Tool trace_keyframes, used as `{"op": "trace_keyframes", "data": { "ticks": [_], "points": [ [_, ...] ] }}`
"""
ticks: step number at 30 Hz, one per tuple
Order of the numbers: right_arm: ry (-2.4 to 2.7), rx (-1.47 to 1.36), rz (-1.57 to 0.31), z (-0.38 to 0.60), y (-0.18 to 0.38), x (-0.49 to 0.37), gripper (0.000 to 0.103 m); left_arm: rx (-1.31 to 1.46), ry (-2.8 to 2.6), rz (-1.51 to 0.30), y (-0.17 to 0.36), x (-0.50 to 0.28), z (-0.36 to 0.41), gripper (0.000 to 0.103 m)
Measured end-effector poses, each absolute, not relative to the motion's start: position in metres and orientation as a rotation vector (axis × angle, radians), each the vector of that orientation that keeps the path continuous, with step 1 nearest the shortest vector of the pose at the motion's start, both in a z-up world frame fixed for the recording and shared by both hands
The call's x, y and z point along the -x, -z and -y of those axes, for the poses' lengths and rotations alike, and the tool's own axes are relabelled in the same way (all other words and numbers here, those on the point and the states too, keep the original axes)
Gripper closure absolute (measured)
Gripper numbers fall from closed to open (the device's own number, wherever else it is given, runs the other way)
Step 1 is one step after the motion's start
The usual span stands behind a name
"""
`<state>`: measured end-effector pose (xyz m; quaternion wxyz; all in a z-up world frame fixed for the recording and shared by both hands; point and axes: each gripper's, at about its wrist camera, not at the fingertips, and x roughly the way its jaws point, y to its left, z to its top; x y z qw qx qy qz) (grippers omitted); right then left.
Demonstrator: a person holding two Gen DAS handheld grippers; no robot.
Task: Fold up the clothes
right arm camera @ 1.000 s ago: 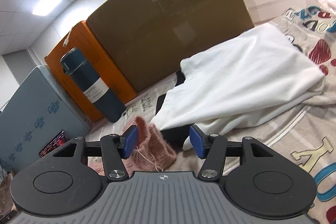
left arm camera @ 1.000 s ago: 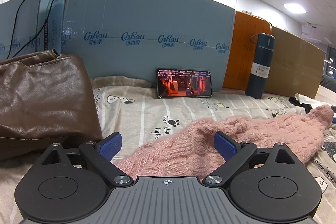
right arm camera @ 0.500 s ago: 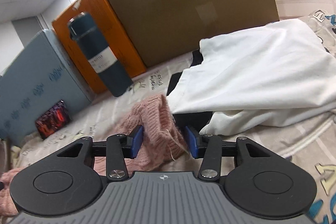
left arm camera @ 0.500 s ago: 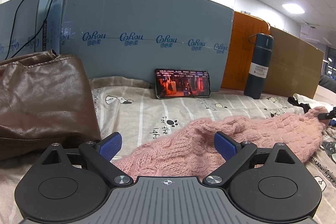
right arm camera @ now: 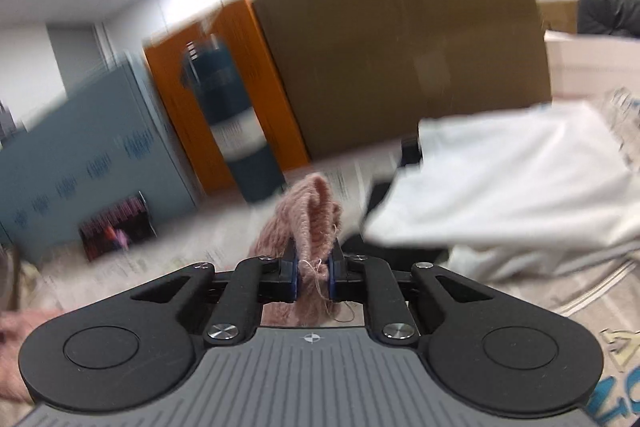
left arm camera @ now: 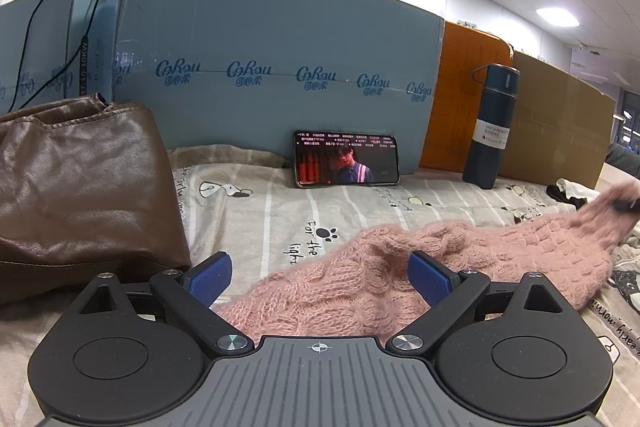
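At the far left of the left wrist view a slumped brown leather bag (left arm camera: 80,183) sits on the surface, which is covered by a beige striped sheet with cartoon prints (left arm camera: 256,223). Behind it stands a pale blue printed cardboard box (left arm camera: 276,75). A black smartphone with a lit screen (left arm camera: 346,163) leans against that box. Next to the right are an orange panel (left arm camera: 460,99), a dark teal vacuum flask (left arm camera: 490,125) and a plain brown cardboard box (left arm camera: 560,131).

The left gripper (left arm camera: 320,277) hangs low over the sheet with its blue-padded fingers (left arm camera: 210,277) wide apart, holding nothing. Between and beyond them lies the pink cable-knit sweater (left arm camera: 400,267), stretching rightward across the sheet, its far end lifted and blurred at the right edge.

In the right wrist view, which is motion-blurred, the right gripper (right arm camera: 313,273) has its fingers (right arm camera: 294,273) clamped together on a bunched edge of the pink sweater (right arm camera: 314,223), with loose threads dangling. To the right a white cloth garment (right arm camera: 516,183) lies crumpled on the surface, just beside the pinched knit.
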<state>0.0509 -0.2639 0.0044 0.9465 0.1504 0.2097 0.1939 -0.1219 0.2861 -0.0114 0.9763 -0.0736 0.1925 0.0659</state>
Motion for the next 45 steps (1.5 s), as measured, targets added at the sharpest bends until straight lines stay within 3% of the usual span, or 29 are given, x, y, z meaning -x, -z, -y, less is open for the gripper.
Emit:
{"op": "trace_keyframes", "data": {
  "ticks": [5, 8, 16, 19, 38, 45],
  "points": [
    [-0.362, -0.382, -0.342, 0.275, -0.052, -0.024, 0.092, 0.146, -0.131, -0.382, 0.010, 0.123, -0.286, 0.006],
    [-0.248, -0.385, -0.424, 0.276, -0.064, -0.030, 0.092, 0.144, -0.130, -0.381, 0.009, 0.124, -0.285, 0.006],
    [-0.059, -0.403, -0.701, 0.280, 0.007, -0.093, 0.092, 0.144, -0.126, -0.375, 0.008, 0.125, -0.285, 0.006],
    [-0.046, -0.440, -0.724, 0.281, 0.028, -0.101, 0.092, 0.146, -0.125, -0.375, 0.008, 0.125, -0.285, 0.006],
    [-0.429, -0.336, -0.667, 0.161, -0.041, -0.036, 0.092, 0.142, -0.115, -0.347, 0.006, 0.131, -0.283, 0.006],
    [-0.486, -0.286, -0.743, 0.131, -0.025, -0.031, 0.091, 0.144, -0.113, -0.341, 0.006, 0.132, -0.284, 0.006]
  ]
}}
